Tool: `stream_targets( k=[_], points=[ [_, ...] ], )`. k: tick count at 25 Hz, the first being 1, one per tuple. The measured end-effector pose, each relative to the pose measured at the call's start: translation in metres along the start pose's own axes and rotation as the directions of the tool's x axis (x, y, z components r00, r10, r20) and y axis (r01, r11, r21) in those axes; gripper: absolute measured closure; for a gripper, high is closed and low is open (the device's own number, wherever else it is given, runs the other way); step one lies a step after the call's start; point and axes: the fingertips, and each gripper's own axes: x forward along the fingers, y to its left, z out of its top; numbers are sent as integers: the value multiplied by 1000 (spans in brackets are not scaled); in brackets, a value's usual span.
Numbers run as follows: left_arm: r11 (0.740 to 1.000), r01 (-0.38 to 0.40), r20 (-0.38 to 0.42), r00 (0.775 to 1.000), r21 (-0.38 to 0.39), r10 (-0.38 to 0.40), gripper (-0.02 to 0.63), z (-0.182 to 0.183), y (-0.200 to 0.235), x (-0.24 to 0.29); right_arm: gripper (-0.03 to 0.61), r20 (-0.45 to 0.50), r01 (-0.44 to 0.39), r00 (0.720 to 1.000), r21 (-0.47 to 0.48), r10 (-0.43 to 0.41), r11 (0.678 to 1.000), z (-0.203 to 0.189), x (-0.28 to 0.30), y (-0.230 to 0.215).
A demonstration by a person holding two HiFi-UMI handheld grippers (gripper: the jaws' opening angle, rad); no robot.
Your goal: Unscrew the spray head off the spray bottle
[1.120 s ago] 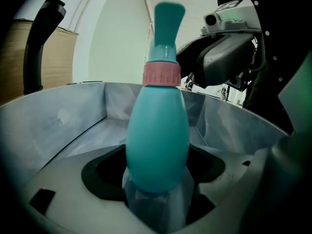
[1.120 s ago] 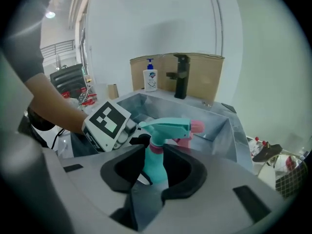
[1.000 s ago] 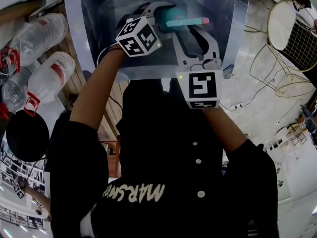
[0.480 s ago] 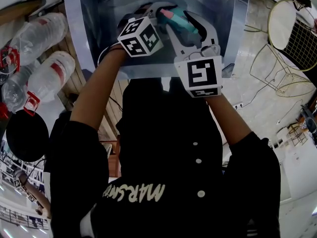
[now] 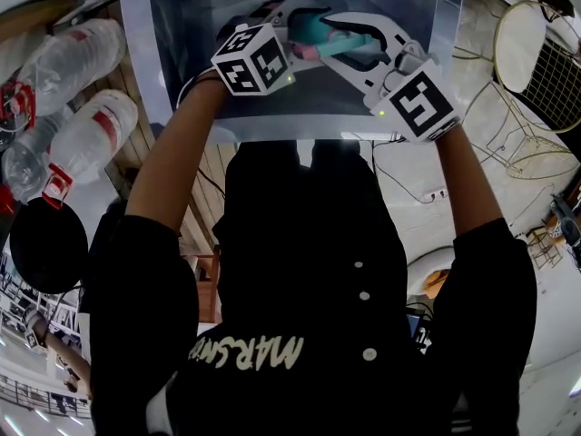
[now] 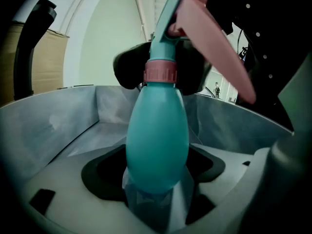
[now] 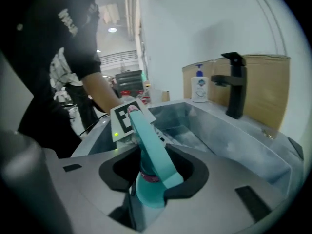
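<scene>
A teal spray bottle (image 6: 157, 140) with a pink collar (image 6: 162, 72) is held over the sink. My left gripper (image 6: 156, 194) is shut on the bottle's round body. Its teal spray head (image 7: 151, 150) with a pink trigger (image 6: 214, 48) lies between the jaws of my right gripper (image 7: 148, 194), which are closing and press on its neck. In the head view the left gripper (image 5: 290, 21) comes in from the left and the right gripper (image 5: 331, 44) from the right. They meet at the spray bottle (image 5: 313, 27). Much of the bottle is hidden there.
The steel sink (image 7: 234, 130) lies under both grippers, with a black faucet (image 7: 234, 84) and a soap dispenser (image 7: 198, 89) at its back rim. Clear plastic bottles (image 5: 82, 143) lie to the left. A wire chair (image 5: 536, 62) stands at the right.
My right gripper has swung from below the bottle round to its right side. The spray head has turned with it. The left gripper has barely moved.
</scene>
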Motion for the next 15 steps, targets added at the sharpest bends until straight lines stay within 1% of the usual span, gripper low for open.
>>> stream_targets(
  k=[1, 3, 4, 6, 7, 9, 11, 12, 13, 15],
  points=[
    [1000, 12, 9, 1000, 13, -12, 225, 0, -1, -1, 422, -9, -83, 997, -38, 83, 996, -1, -1, 5],
    [999, 35, 24, 999, 32, -36, 225, 2, -2, -2, 422, -44, -225, 974, -87, 221, 971, -2, -3, 12],
    [998, 44, 29, 999, 37, -46, 225, 2, -2, -2, 420, -67, -274, 961, -102, 268, 956, -3, -4, 13],
    [998, 55, 38, 998, 35, -56, 225, 3, -2, -1, 420, -96, -323, 945, -118, 313, 939, -5, -5, 15],
    [998, 56, 41, 998, 32, -57, 225, 3, -3, 0, 420, -100, -327, 943, -116, 316, 938, -5, -4, 15],
    [998, 49, 38, 998, 29, -50, 225, 3, -3, 1, 407, -107, -309, 948, -92, 299, 947, -7, -4, 13],
    [999, 41, 30, 999, 30, -42, 225, 3, -3, 2, 342, -146, -273, 953, -42, 265, 961, -12, -6, 12],
    [999, 38, 29, 999, 28, -39, 225, 3, -3, 2, 338, -170, -245, 956, -14, 239, 970, -15, -11, 10],
    [999, 37, 30, 999, 24, -37, 225, 3, -3, 2, 319, -196, -208, 959, 12, 206, 978, -19, -17, 7],
    [999, 34, 29, 999, 13, -35, 225, 2, -2, 3, 299, -250, -125, 959, 60, 136, 990, -28, -36, 2]
  ],
)
